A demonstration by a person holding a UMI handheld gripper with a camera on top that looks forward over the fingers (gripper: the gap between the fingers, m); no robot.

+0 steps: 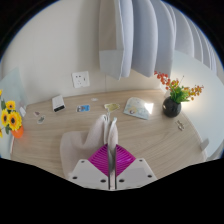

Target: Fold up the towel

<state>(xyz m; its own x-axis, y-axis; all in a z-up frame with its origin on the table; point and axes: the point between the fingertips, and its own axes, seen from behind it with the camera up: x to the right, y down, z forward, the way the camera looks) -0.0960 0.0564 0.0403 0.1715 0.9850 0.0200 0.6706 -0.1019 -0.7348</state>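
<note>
A white towel (88,148) is pinched between my fingers. A fold of it sticks up just past the fingertips, and the rest drapes down to the left of the fingers. My gripper (110,147) is shut on the towel, its magenta pads (98,160) pressed together with only thin cloth between them. I hold it above the near part of a light wooden table (60,125). The lower part of the towel is hidden behind the fingers.
Another white folded cloth (135,107) lies beyond the fingers to the right. Yellow sunflowers (10,118) stand at the left, and a dark vase of flowers (173,100) at the right. A small card (58,102) and a blue item (84,107) lie at the back. White curtains (150,40) hang behind.
</note>
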